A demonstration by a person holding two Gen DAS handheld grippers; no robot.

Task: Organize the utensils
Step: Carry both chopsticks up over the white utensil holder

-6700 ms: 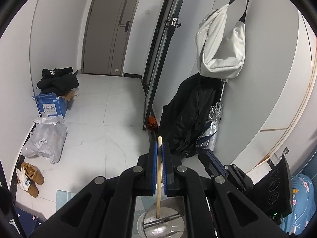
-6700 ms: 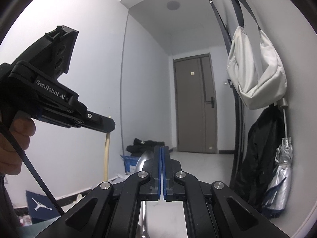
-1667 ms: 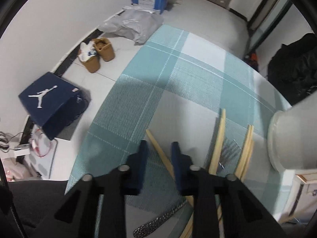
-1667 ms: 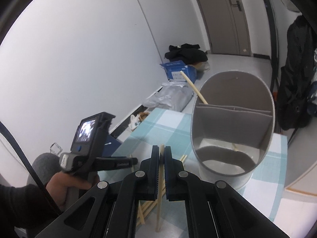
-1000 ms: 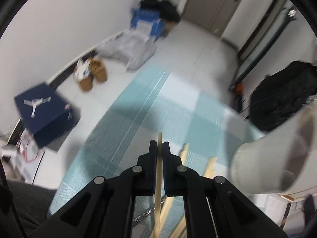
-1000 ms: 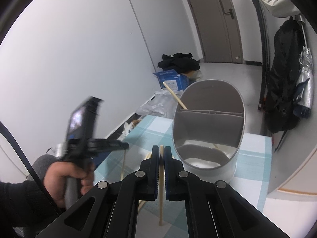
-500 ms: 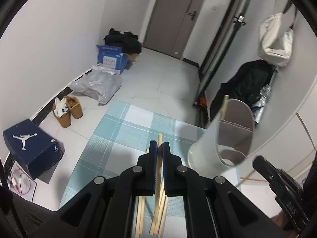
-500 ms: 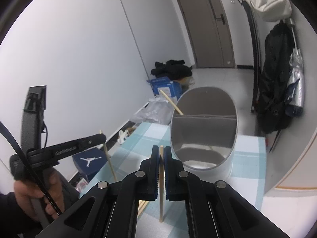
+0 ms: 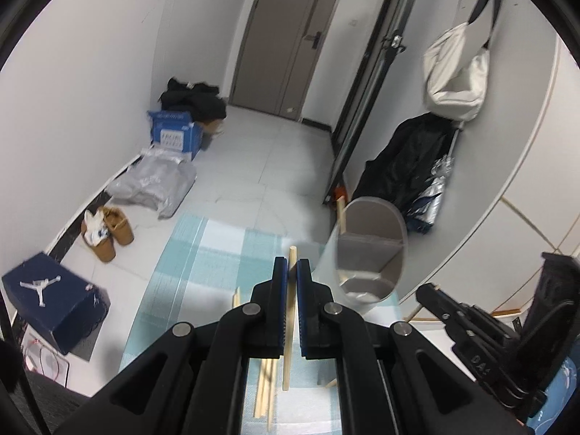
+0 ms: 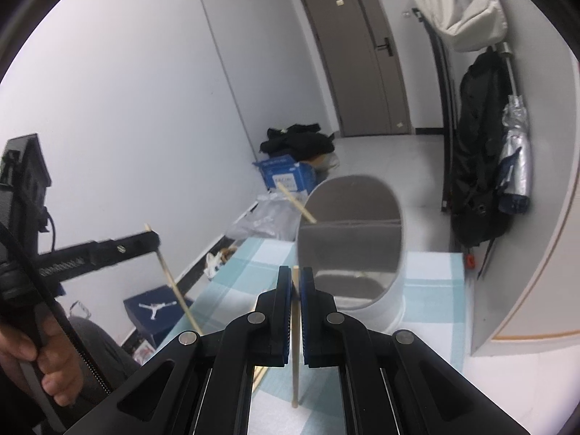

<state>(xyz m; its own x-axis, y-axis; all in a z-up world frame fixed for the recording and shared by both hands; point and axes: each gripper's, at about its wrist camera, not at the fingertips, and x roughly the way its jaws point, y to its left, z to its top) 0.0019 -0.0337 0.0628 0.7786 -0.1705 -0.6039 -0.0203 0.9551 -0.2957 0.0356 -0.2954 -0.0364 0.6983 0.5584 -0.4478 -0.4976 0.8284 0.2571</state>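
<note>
Two claws (image 9: 292,272) (image 10: 296,279) each pinch one chopstick (image 9: 287,344) (image 10: 295,355).

— What was seen of the room?
— White walls (image 9: 108,72) and a pale tiled floor (image 9: 261,166) were shown, with a grey double door (image 9: 290,40) set at the far end.
— And along the sides?
— A blue carton (image 9: 175,134) and a navy shoebox (image 9: 50,297) were placed by the left wall; a white bag (image 9: 456,79) was hung on the right
</note>
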